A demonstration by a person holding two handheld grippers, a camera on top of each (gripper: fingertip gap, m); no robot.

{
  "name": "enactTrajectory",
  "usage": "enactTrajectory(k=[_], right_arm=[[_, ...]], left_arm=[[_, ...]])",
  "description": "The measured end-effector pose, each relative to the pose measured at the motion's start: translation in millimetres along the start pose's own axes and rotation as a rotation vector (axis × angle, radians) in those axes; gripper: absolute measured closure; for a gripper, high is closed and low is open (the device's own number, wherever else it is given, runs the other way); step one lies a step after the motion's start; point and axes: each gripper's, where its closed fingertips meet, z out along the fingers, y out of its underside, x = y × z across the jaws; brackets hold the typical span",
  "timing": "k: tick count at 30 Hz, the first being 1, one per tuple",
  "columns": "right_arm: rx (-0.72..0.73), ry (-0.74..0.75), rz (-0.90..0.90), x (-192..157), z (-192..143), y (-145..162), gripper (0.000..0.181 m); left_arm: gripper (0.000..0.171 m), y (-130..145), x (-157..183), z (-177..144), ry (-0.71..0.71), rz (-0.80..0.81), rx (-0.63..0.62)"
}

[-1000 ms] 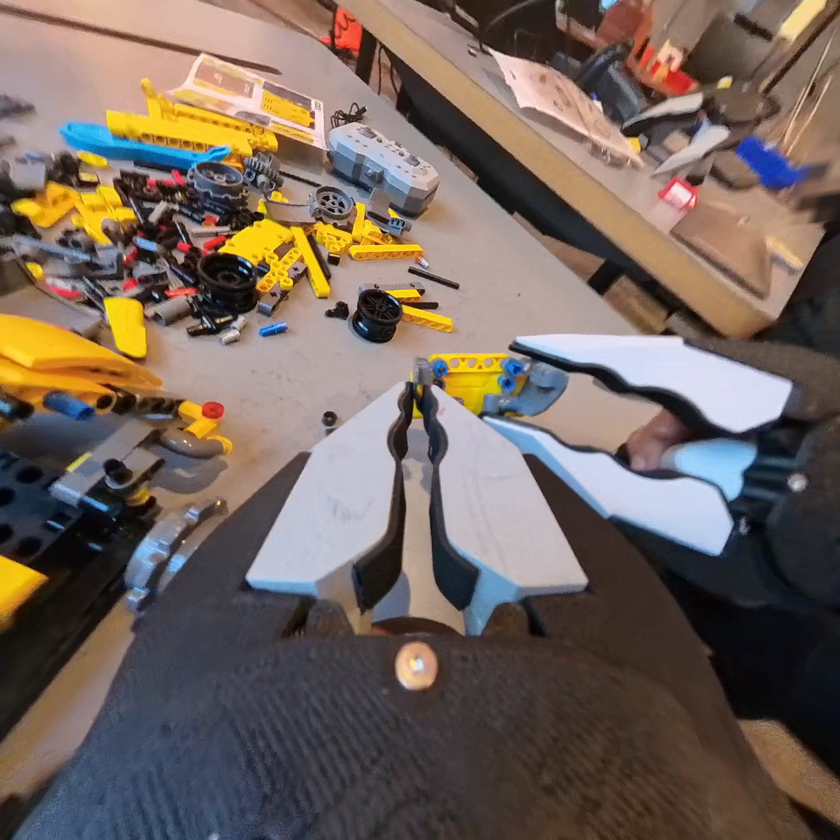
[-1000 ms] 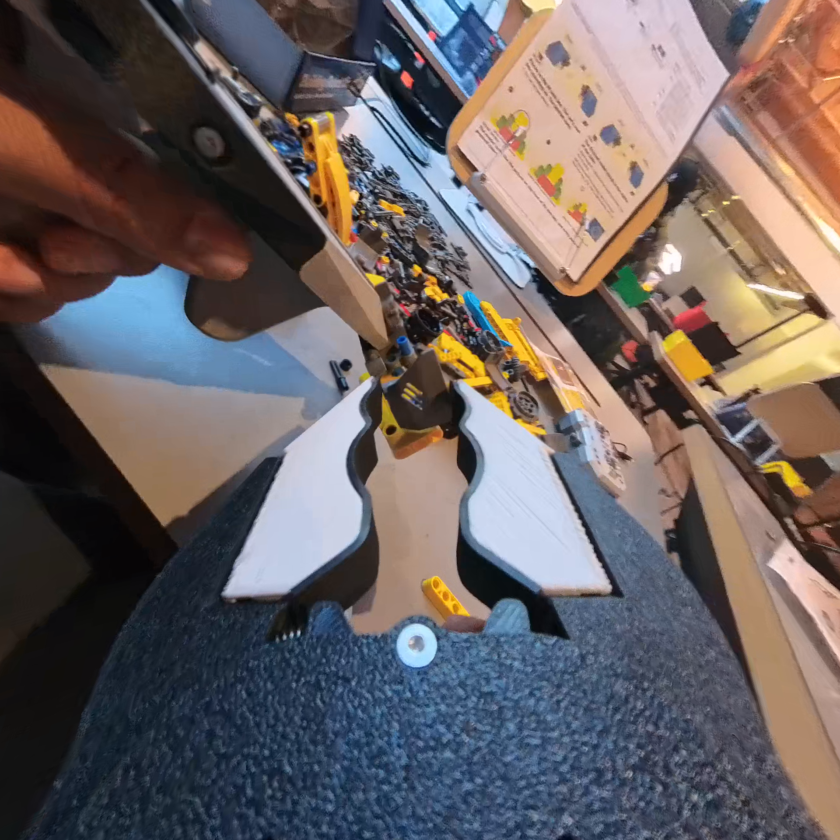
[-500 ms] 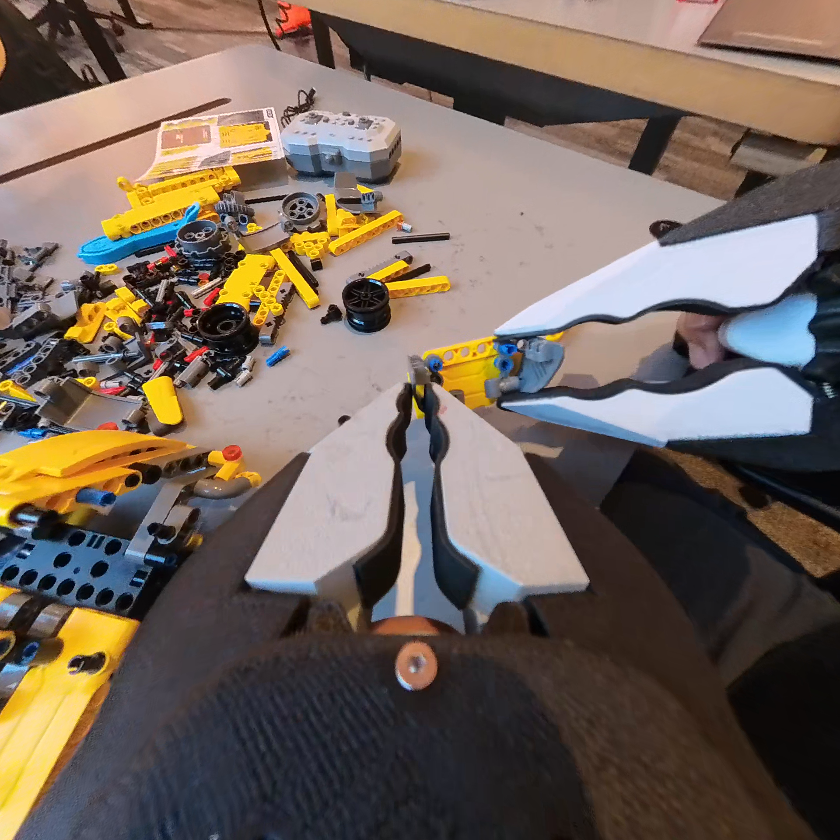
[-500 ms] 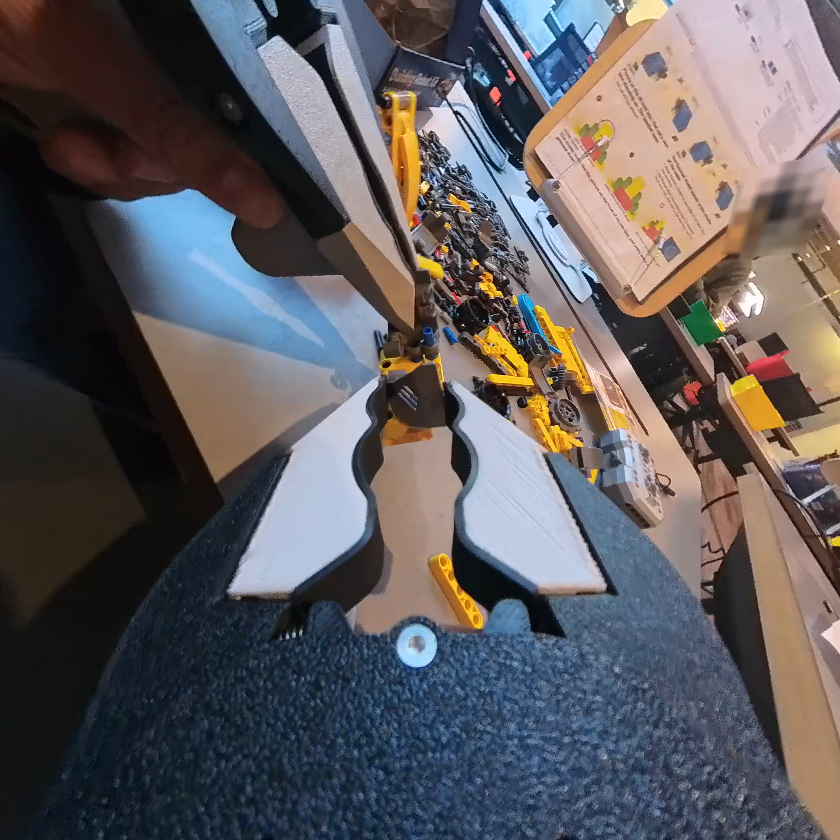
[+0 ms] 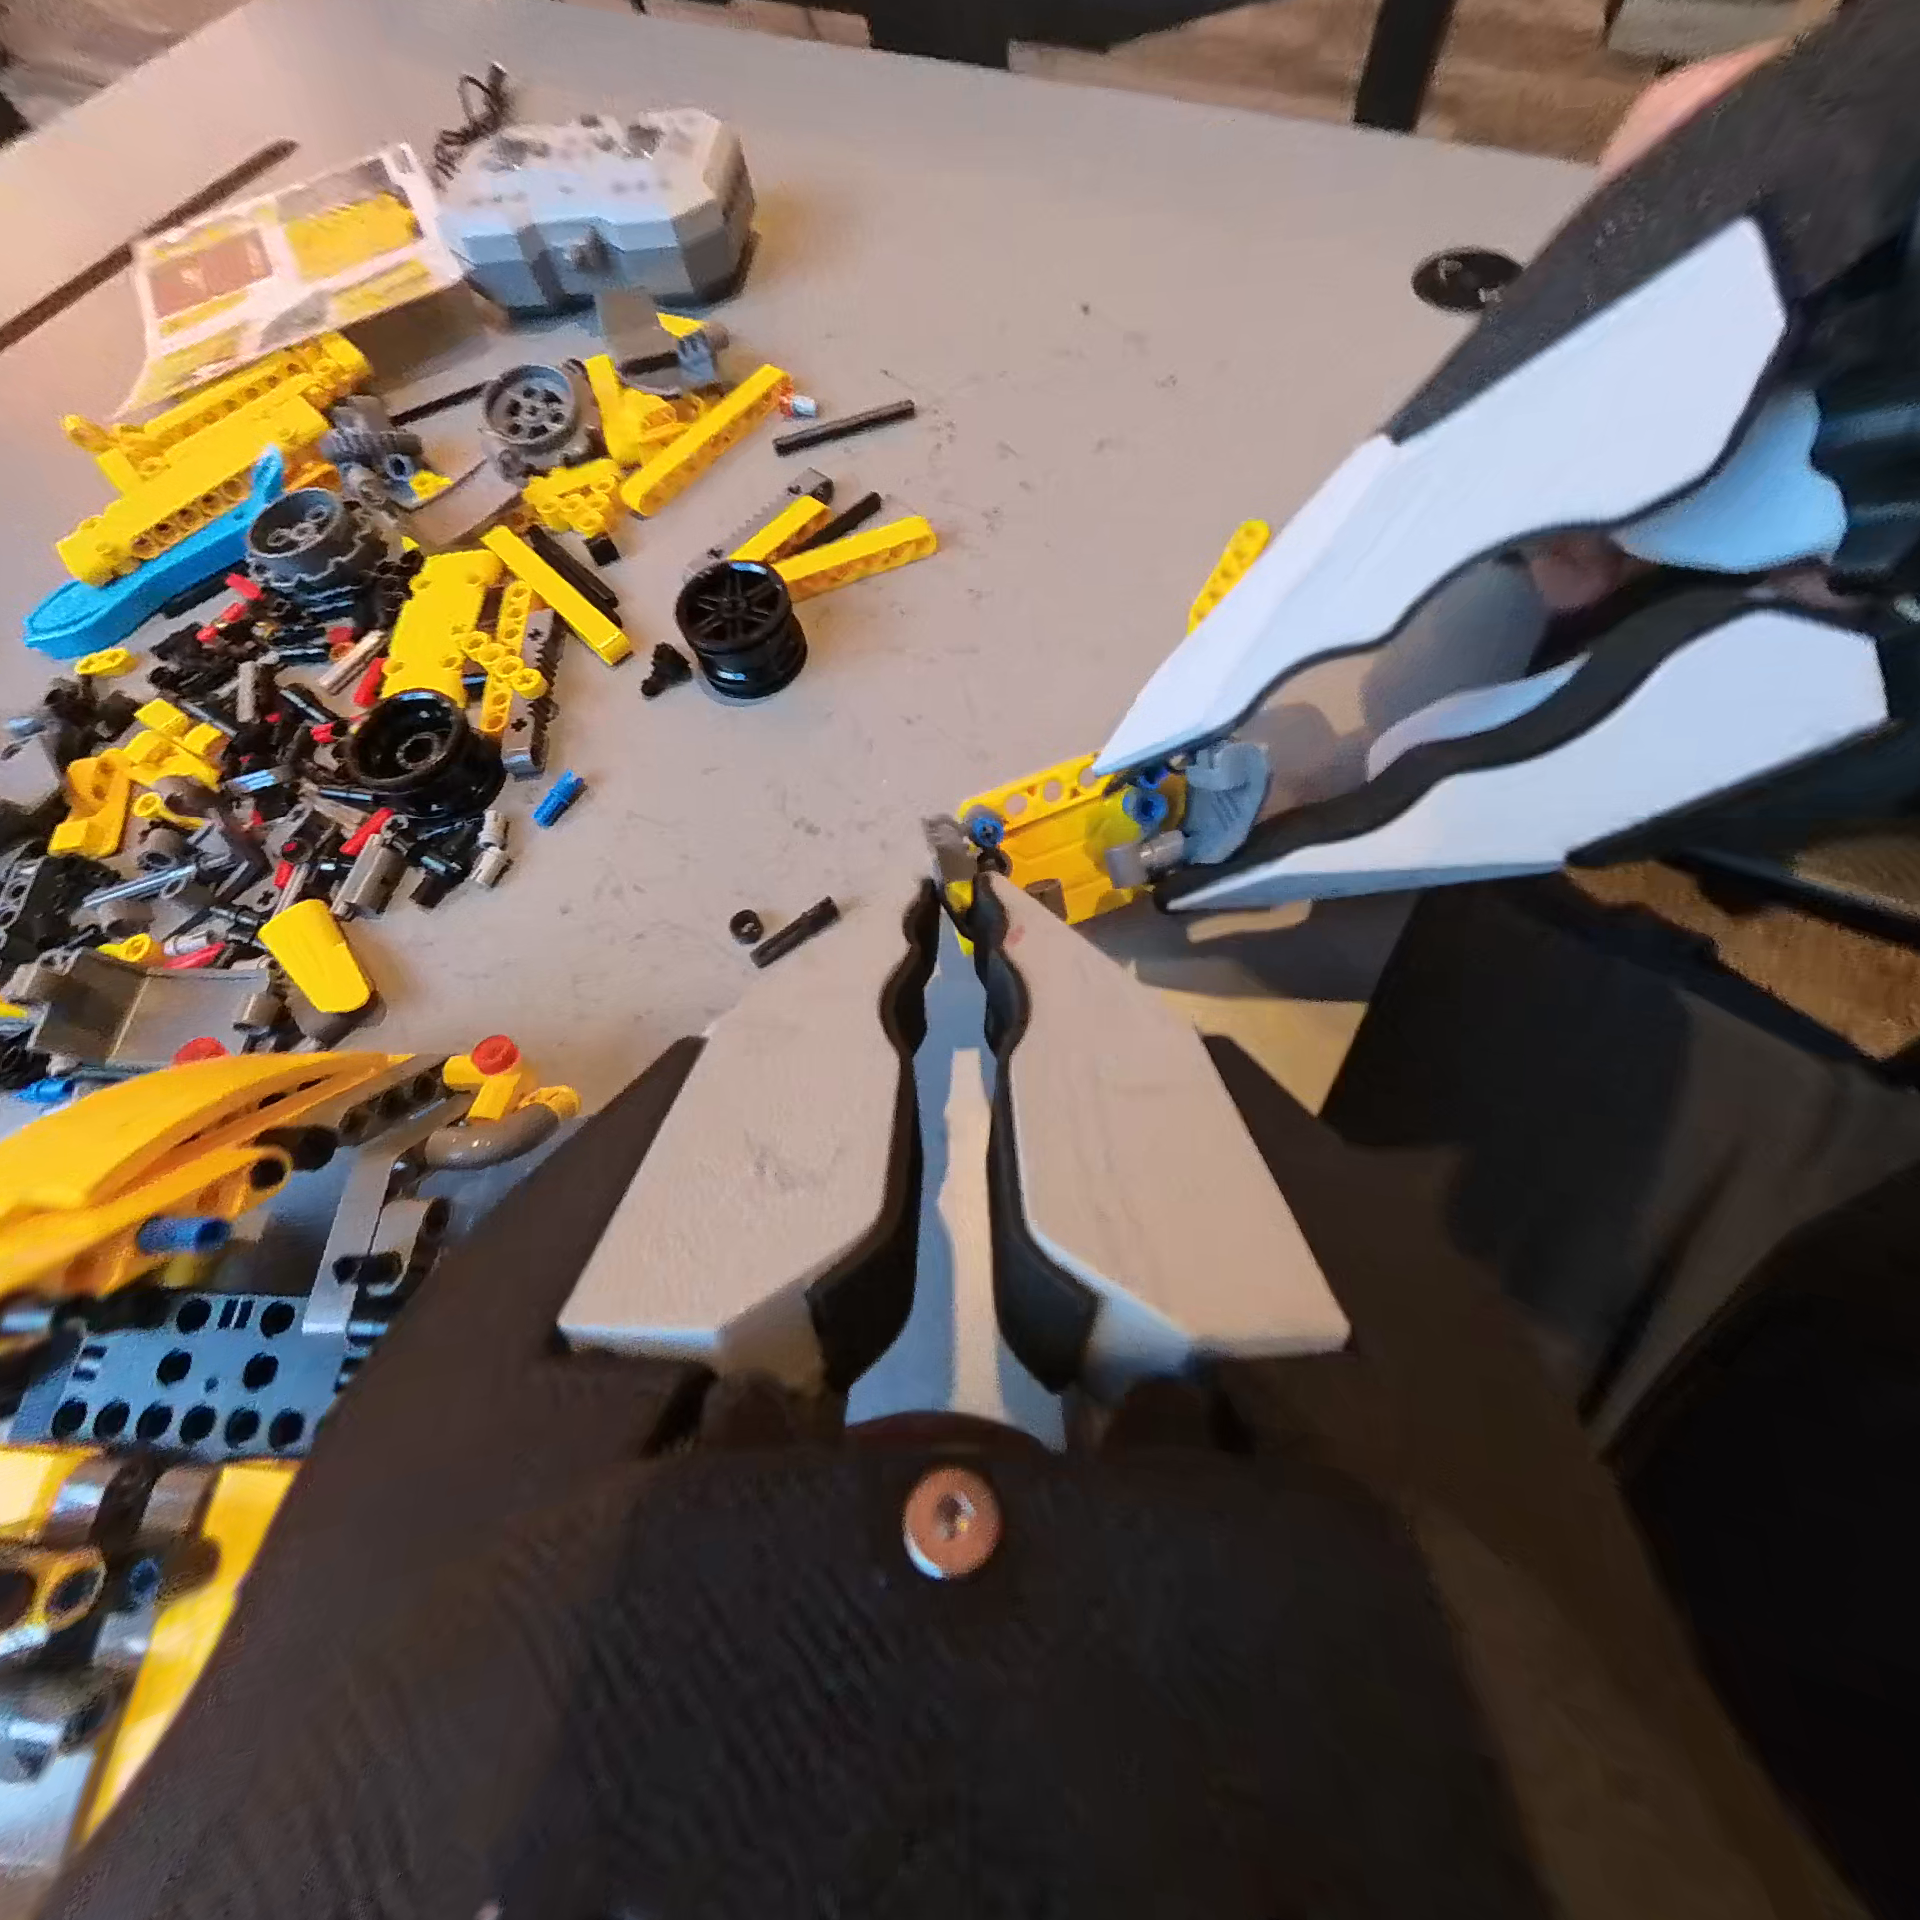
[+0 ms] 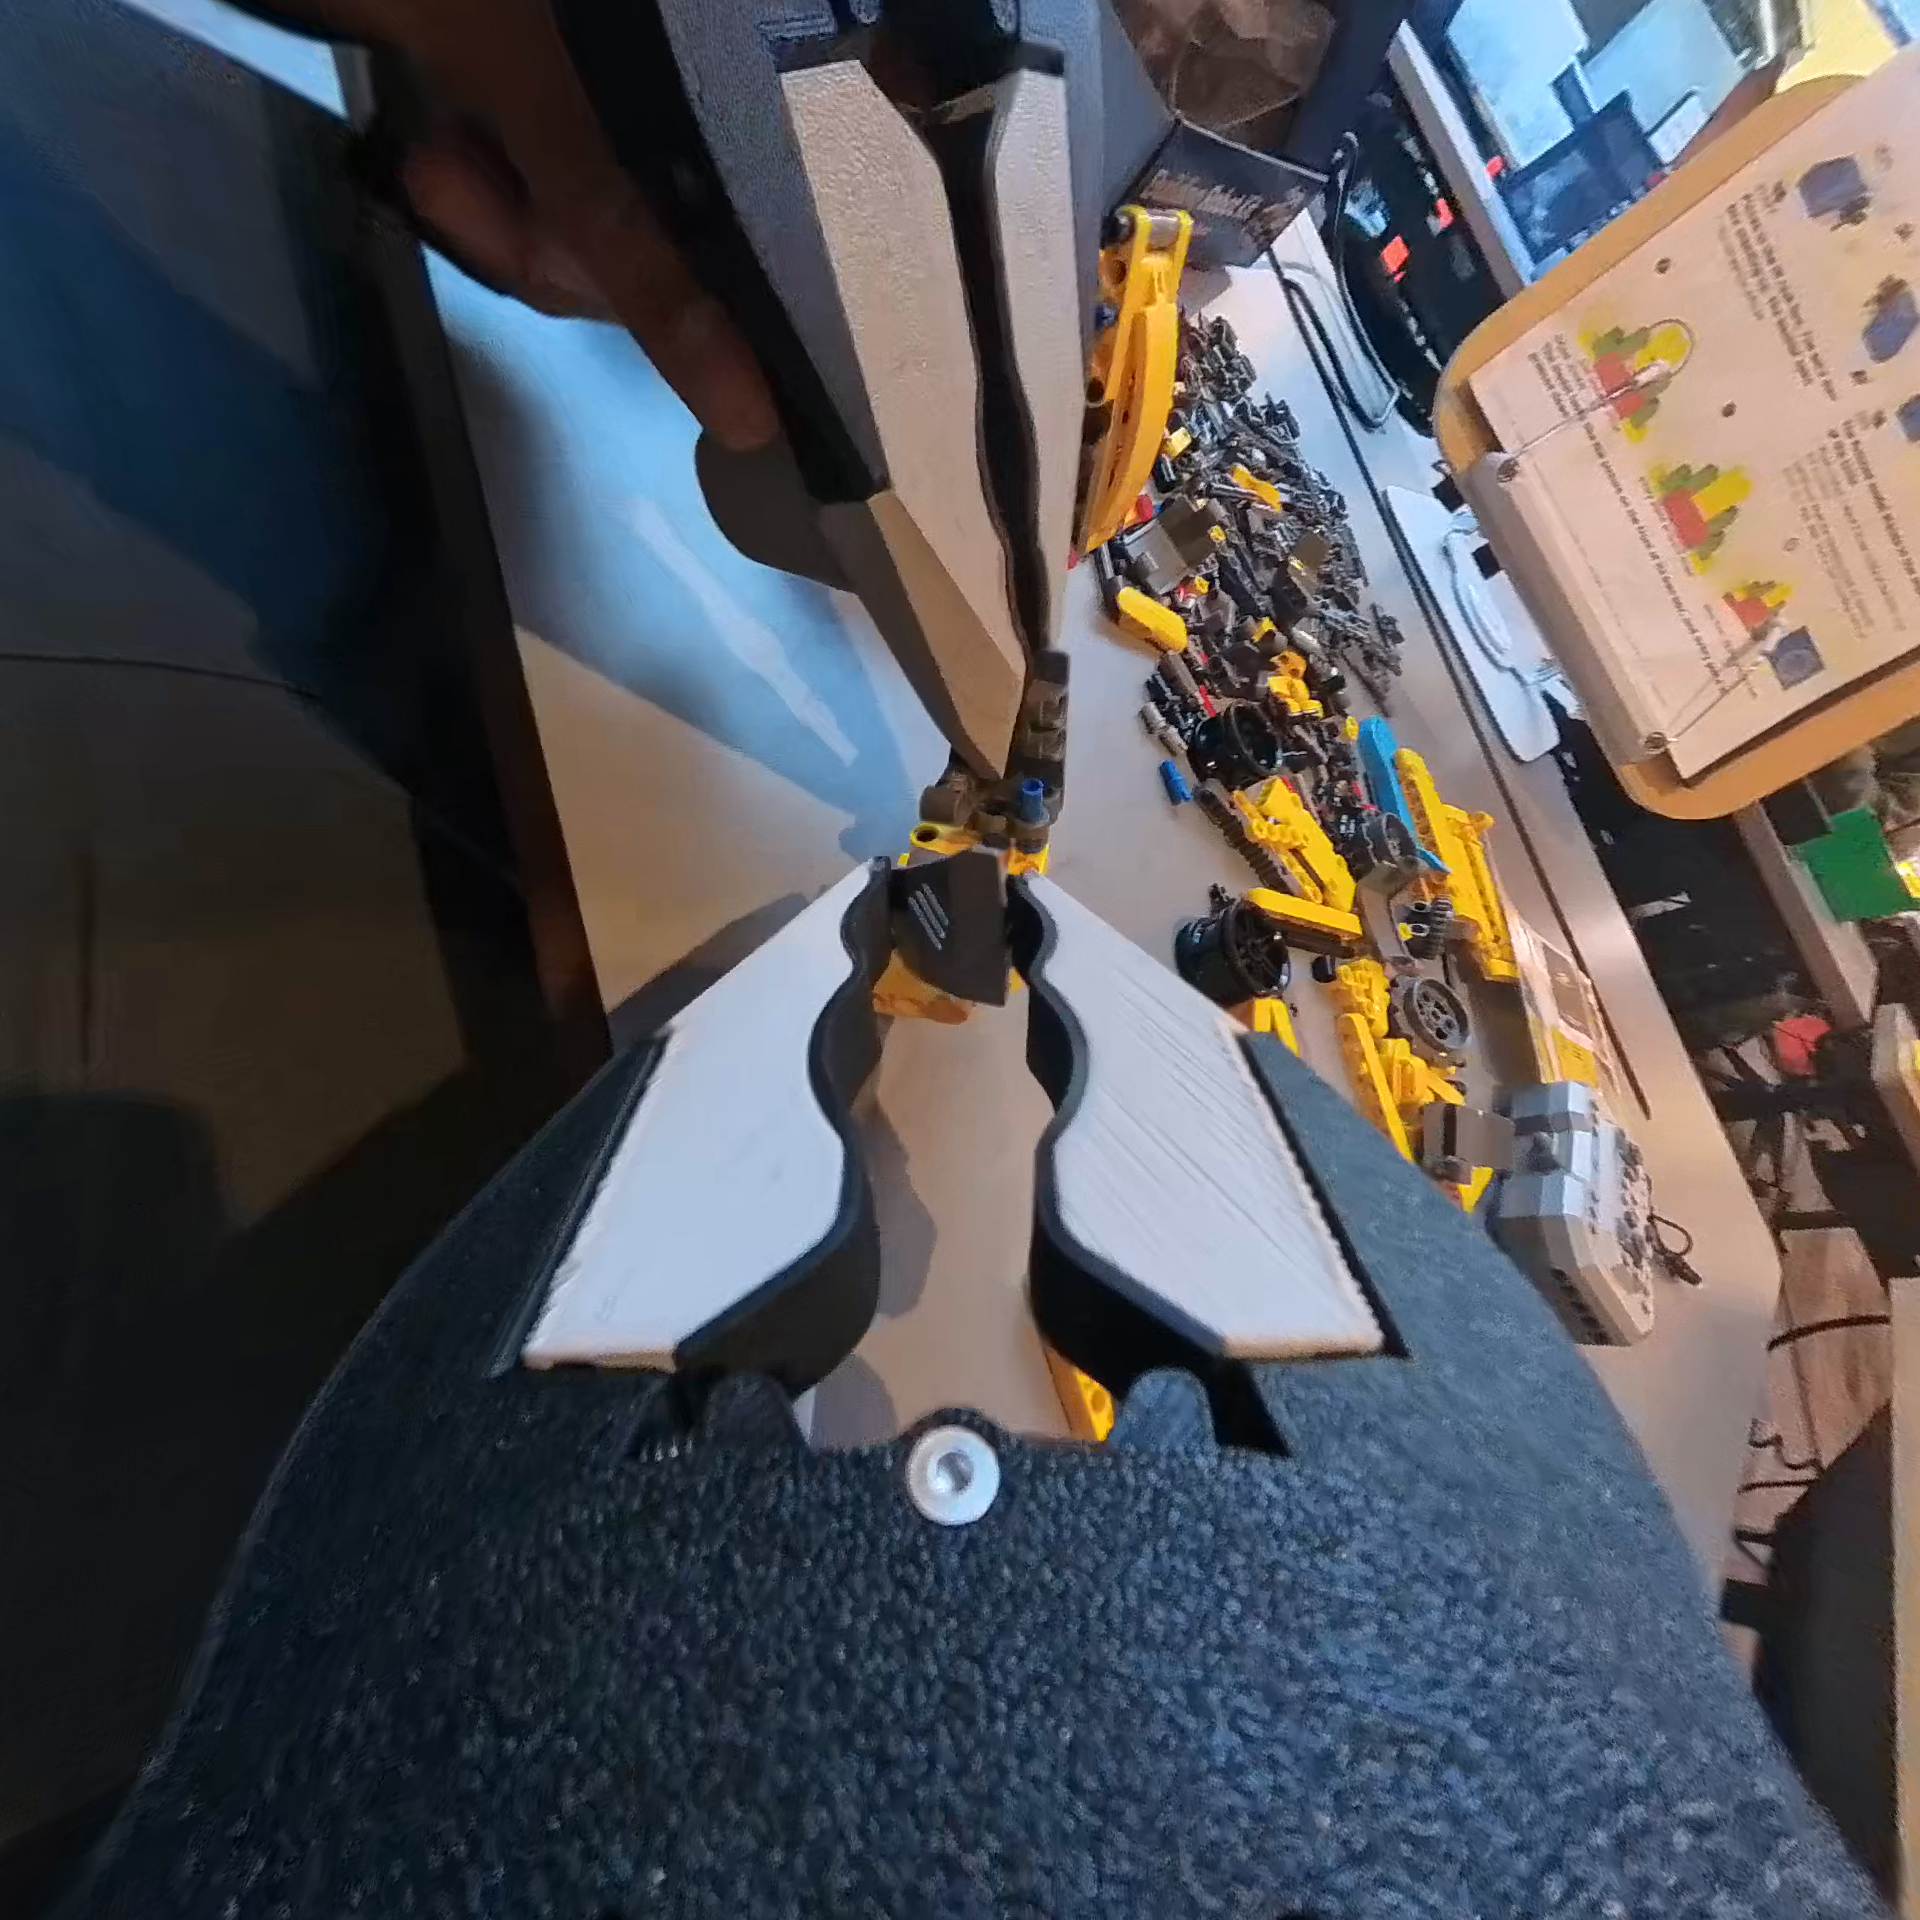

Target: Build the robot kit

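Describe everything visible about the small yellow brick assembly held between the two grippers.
The yellow brick assembly is a small plastic block of holed beams with blue pins, grey connectors and a dark grey panel. It hangs above the table's near edge. The right gripper is shut on its panel end; the left gripper pinches a small grey connector at the opposite end.

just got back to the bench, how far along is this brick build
Done: a large yellow and black assembly stands built at the table's near left.

In hand: the right gripper clamps a small yellow and grey sub-assembly, while the left gripper, jaws shut, pinches a small grey connector at its edge.

Left: a big loose pile of parts and a grey battery box lie unattached.
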Motion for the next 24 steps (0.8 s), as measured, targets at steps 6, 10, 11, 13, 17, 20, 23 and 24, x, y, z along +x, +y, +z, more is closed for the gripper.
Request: enactTrajectory(k=[6,10,11,13,17,20,23,24], right_arm=[[0.012,0.016,0.062,0.5,-3.1,-7.6,0.146],[0.020,0.023,0.076,-2.0,-9.6,-11.0,0.148],[0.019,0.009,0.075,-5.1,-10.3,-11.3,0.155],[0.011,-0.033,0.064,-13.9,-10.3,-12.1,0.169],[0.016,-0.073,0.113,-19.8,-9.3,-14.2,0.174],[0.050,-0.080,0.254,-16.0,-9.1,-10.5,0.174],[0.131,-0.123,0.388,-14.2,-14.7,-14.2,0.174],[0.161,-0.135,0.423,-11.6,-17.2,-16.6,0.174]], left_arm=[[0.170,-8.1,1.0,5.5,0.071,0.074,-0.112],[0.171,-12.4,1.6,8.8,0.107,0.126,-0.189],[0.171,-12.4,3.7,9.1,0.124,0.134,-0.205],[0.171,-13.4,6.8,9.6,0.141,0.159,-0.224],[0.169,-18.8,13.1,6.6,0.196,0.154,-0.214],[0.126,-16.9,10.7,-1.2,0.212,0.120,-0.162],[0.118,-2.7,14.3,-4.9,0.213,0.092,-0.112],[0.107,4.0,21.2,-4.1,0.234,0.133,-0.109]])
